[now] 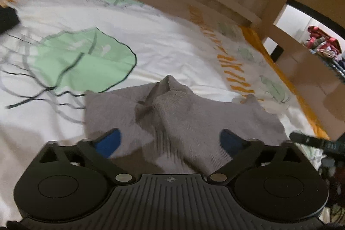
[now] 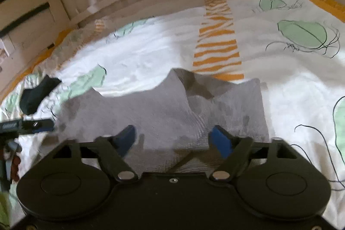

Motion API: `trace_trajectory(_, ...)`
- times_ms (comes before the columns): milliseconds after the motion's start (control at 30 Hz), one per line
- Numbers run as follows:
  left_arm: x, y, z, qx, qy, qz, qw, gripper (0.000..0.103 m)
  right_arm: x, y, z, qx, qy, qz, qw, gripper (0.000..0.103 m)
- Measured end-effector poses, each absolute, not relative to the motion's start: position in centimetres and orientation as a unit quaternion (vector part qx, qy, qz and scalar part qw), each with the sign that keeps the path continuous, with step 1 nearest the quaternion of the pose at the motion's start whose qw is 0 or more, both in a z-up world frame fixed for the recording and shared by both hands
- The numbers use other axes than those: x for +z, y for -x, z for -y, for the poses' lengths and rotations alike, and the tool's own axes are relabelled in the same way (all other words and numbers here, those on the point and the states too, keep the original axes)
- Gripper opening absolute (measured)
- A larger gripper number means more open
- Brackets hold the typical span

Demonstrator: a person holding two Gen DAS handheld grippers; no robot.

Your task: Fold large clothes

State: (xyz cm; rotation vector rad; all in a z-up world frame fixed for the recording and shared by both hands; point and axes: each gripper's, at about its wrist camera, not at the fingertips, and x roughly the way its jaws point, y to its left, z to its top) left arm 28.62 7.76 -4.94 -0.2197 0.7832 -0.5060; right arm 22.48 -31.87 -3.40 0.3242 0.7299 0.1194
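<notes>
Two grippers hang over one grey garment (image 1: 185,113) that lies on the bed cover (image 1: 163,40), already doubled into a thick, roughly square bundle. In the left wrist view the left gripper (image 1: 170,141) has its blue pads spread wide, with the cloth under the gap and nothing pinched. A raised ridge of fabric peaks toward 12 o'clock from the pads. In the right wrist view the right gripper (image 2: 173,139) is likewise spread, and the cloth fills the space ahead of it, a humped corner rising at 12 o'clock.

A dark sock (image 2: 35,96) lies at 9 o'clock in that view, apart from the bundle, and the other tool's tip shows just below it.

My reading: the fold is far along and both tools stand free between grasps. Motion blur softens both views. Next, each gripper likely needs to take a near edge or press down the humped ridge, so the bundle lies flat before a last fold.
</notes>
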Motion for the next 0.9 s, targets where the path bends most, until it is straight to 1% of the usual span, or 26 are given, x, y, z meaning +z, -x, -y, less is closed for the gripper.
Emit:
trace_trajectory(33, -4.3, -27.3, -8.1, -0.237, 0.098, -0.371, 0.892, 0.103, -3.1, -22.7, 31.8, 0.06, -0.162, -0.352, 0.92, 0.093)
trace_trajectory(133, -2.8, -24.0, -8.9, -0.22, 0.082, -0.362, 0.902, 0.103, -1.8, -21.3, 31.6, 0.066, -0.167, -0.341, 0.923, 0.097)
trace_trajectory(167, -2.3, -22.7, -9.3, -0.219, 0.077, -0.36, 0.904, 0.103, -1.4, -20.8, 31.5, 0.07, -0.168, -0.339, 0.923, 0.103)
trace_trajectory(333, -0.5, -17.5, -10.3, -0.228, 0.052, -0.353, 0.906, 0.103, -0.2, -16.7, 30.7, 0.066, -0.169, -0.332, 0.925, 0.103)
trace_trajectory(467, -0.3, -13.7, -11.1, -0.225, 0.06, -0.361, 0.903, 0.103, -0.3, -12.7, 30.0, 0.062, -0.193, -0.357, 0.912, 0.103)
trace_trajectory(700, -2.5, -8.6, -12.7, -0.219, 0.082, -0.398, 0.887, 0.103, -0.7, -6.1, 28.4, 0.025, -0.21, -0.395, 0.894, 0.103)
trace_trajectory(900, -5.1, -6.1, -13.5, -0.205, 0.09, -0.435, 0.872, 0.103, -0.7, -1.6, 27.5, 0.0, -0.219, -0.411, 0.885, 0.103)
